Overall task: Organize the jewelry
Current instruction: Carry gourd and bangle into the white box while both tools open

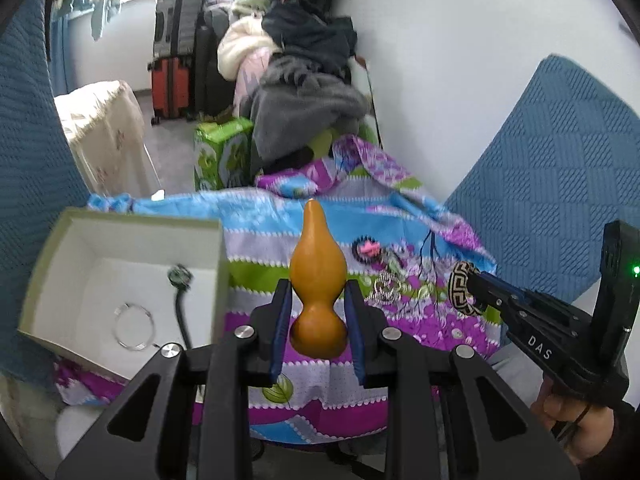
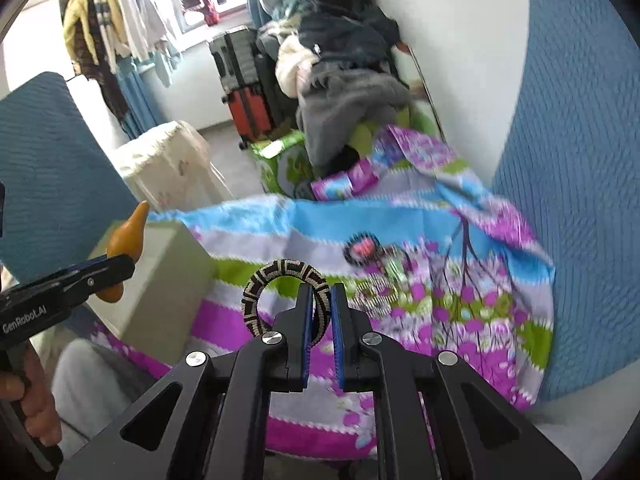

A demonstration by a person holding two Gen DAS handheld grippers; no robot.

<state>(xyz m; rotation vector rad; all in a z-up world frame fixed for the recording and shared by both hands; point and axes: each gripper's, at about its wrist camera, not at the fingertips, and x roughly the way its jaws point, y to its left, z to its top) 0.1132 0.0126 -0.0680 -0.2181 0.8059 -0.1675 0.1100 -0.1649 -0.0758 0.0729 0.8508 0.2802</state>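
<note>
Left tool (image 1: 318,312) is clamped on the waist of an orange gourd-shaped ornament (image 1: 318,276), pinched at the narrow neck so the bulbs either side stop it slipping, tip pointing away. Right tool (image 2: 320,322) is nearly closed on the rim of a black-and-cream woven bangle (image 2: 286,294), gripped edge-on so the ring hangs free to the left. Both are held above the floral cloth (image 1: 280,240) covering the surface; the open box (image 1: 52,256) at left already holds a thin clear bangle (image 1: 134,328) and a dark pendant on a cord (image 1: 180,276), so likely both items go there next, while a silver piece (image 1: 386,290) and a pink-and-black hair clip (image 1: 366,250) remain on the cloth.
</note>
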